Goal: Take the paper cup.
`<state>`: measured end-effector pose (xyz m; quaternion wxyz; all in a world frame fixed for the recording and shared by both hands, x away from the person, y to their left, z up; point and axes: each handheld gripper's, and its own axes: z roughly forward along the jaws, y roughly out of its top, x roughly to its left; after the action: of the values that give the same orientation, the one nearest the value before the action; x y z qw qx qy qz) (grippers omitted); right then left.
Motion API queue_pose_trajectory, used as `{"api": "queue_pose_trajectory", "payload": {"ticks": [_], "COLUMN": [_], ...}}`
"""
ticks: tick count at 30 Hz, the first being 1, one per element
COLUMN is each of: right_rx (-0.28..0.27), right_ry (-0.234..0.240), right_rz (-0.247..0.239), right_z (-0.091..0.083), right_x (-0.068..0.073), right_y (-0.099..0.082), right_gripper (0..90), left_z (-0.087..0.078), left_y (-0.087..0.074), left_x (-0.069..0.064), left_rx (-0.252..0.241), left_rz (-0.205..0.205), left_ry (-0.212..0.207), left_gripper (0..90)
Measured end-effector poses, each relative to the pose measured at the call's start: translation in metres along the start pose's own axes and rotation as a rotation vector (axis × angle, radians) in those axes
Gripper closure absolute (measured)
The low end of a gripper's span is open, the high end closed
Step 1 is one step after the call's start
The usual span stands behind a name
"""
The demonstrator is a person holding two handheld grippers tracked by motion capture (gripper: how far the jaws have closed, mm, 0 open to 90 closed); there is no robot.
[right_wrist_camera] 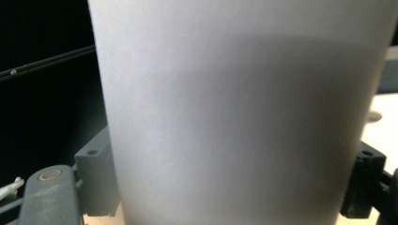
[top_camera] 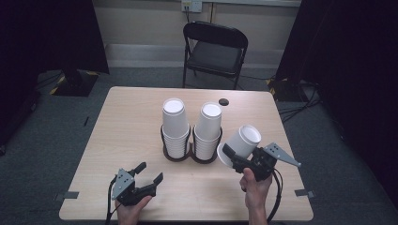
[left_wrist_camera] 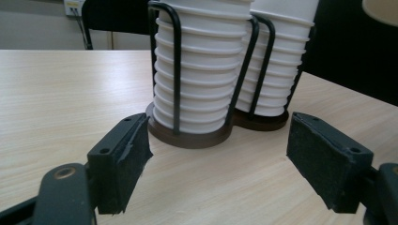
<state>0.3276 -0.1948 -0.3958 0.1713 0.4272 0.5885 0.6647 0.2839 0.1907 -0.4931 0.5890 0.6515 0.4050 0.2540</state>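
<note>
Two stacks of upside-down white paper cups stand in a dark wire holder mid-table: the left stack and the right stack. My right gripper is shut on a single white cup, held tilted above the table just right of the holder. That cup sits between the jaws in the right gripper view. My left gripper rests open near the front left edge, nothing between its pads. The left gripper view looks at the left stack and the holder's base.
The wooden table has bare room left and right of the holder. A small dark round spot lies near the far edge. A black folding chair stands beyond the table. Tape marks sit at the front corners.
</note>
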Motion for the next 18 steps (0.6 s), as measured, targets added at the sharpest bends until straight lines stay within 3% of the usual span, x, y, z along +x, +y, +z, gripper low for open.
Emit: {"api": "queue_pose_trajectory", "payload": {"ticks": [8,13,18], "right_rx": [0.047,0.055,0.07], "right_ry": [0.05,0.067,0.099], "right_rz": [0.102,0.152,0.192], "right_z": [0.004,0.007,0.013], "right_x": [0.002,0.003,0.009], "right_y": [-0.029,-0.042,-0.054], "right_gripper": [15.6,15.6,15.6], "left_z": [0.006,0.011,0.014], "left_y": [0.002,0.003,0.004], "left_x": [-0.01,-0.016,-0.023], "left_rx": [-0.019,-0.03,-0.037], "left_rz": [0.008,-0.021,0.015], "left_ry": [-0.054,-0.127,-0.139], "left_gripper": [23.9,26.3,26.5]}}
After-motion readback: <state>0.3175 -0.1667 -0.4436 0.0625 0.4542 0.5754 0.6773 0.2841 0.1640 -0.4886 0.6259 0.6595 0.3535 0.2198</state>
